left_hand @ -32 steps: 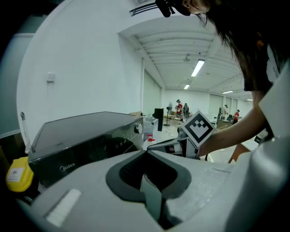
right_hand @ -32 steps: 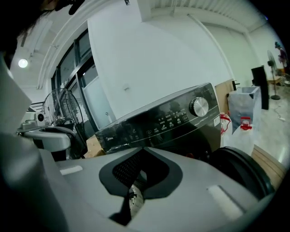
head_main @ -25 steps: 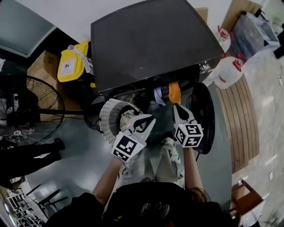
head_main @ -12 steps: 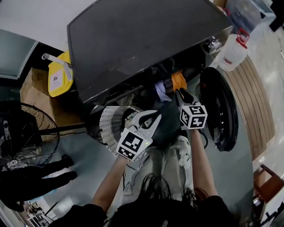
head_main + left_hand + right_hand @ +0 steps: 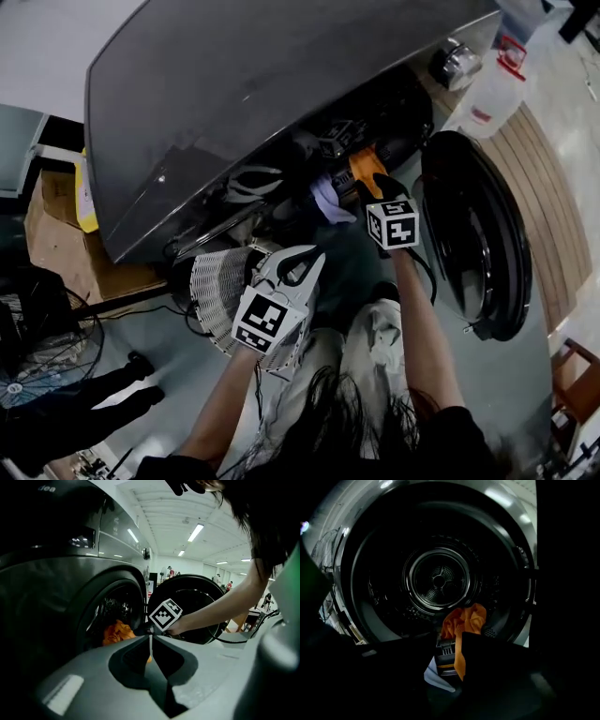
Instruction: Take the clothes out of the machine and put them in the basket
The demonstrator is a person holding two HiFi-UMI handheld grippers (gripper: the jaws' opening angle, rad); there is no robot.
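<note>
Pulling out now could slip the thin pinch, since the right gripper [image 5: 378, 185] has its jaws nearly together on only a strip of the orange cloth [image 5: 464, 618]. It could also drag the lilac cloth [image 5: 328, 199] at its 9 o'clock off the lip of the machine [image 5: 281, 84] onto the floor. Right arm stretched toward 12 o'clock into the drum mouth, open door [image 5: 478, 234] at its 3 o'clock; left gripper [image 5: 309, 258] hangs lower, jaws pressed together on nothing, basket [image 5: 217, 291] just at its 9 o'clock.

Right tool [image 5: 449, 656] — a dark silhouette; its hold on the orange cloth [image 5: 465, 619] unclear.
</note>
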